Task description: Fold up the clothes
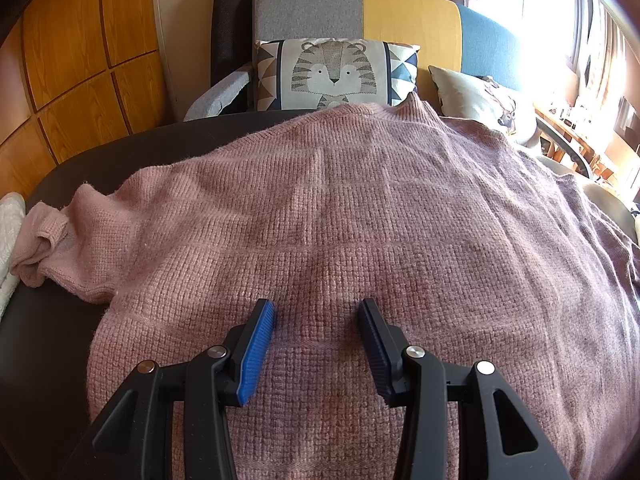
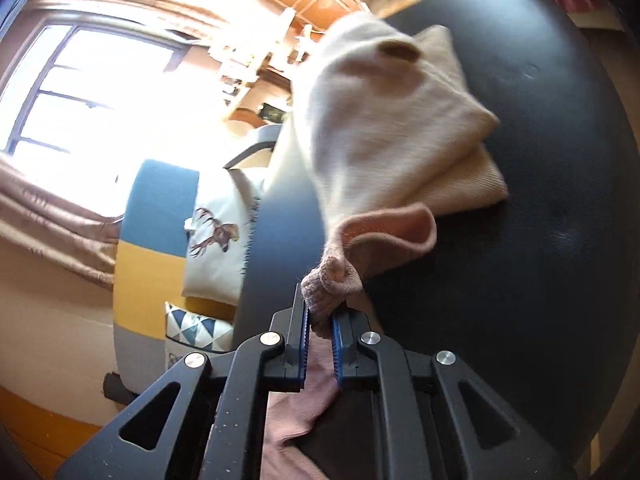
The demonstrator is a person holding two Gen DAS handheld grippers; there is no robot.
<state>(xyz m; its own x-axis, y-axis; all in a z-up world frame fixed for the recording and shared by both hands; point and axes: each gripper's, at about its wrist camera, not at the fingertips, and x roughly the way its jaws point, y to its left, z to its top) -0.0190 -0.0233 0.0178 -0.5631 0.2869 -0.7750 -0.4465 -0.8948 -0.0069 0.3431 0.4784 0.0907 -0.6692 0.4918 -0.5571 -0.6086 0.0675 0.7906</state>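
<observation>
The pink sweater (image 1: 340, 220) looks soft and floppy; right tongs (image 2: 320, 322) pinch its cuff (image 2: 332, 280), left tongs (image 1: 316, 312) gape empty above its hem.

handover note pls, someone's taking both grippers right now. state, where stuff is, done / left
Left gripper: open, empty, hovering over the lower body of the pink sweater.
Right gripper: shut on the sweater's sleeve cuff, sleeve lifted off the table.
Sweater lies spread flat on the dark table, collar toward the sofa, the other sleeve bunched at the table's left edge.
A folded cream garment sits on the table beyond the held cuff.
Done: sweater laid out, one sleeve picked up.
Left: probably bring both sleeves in over the body, then fold the body.
</observation>
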